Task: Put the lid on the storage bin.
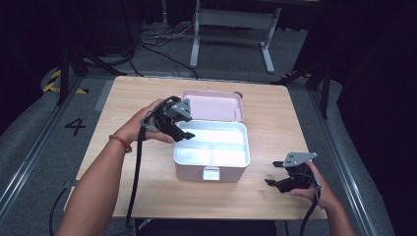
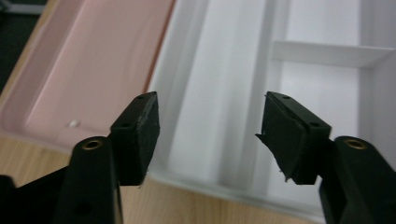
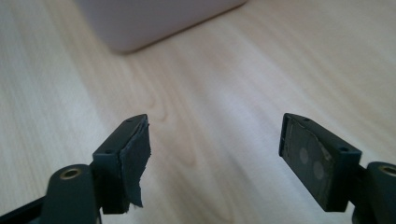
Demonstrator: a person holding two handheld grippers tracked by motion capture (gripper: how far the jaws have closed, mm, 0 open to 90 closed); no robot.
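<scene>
1. Centrally on the pale wooden table [image 1: 147,93] stands an open pink plastic box [image 1: 211,164] with a white inner tray split into compartments; its pink lid [image 1: 212,105] lies folded back on the far side.
2. At the box's left rim hovers the left gripper [image 1: 184,135], held in the person's left hand [image 1: 142,125]; its tips sit over the tray's left edge.
3. Seen in the left gripper view, the left gripper [image 2: 210,135] has its jaws standing wide apart with nothing between them, above the white tray and beside the lid.
4. Well to the right of the box, near the table's front edge, the right gripper [image 1: 271,173] rests low in the right hand [image 1: 310,189].
5. Seen in the right gripper view, the right gripper [image 3: 215,154] is likewise spread and empty, bare wood below, a box corner ahead.
</scene>
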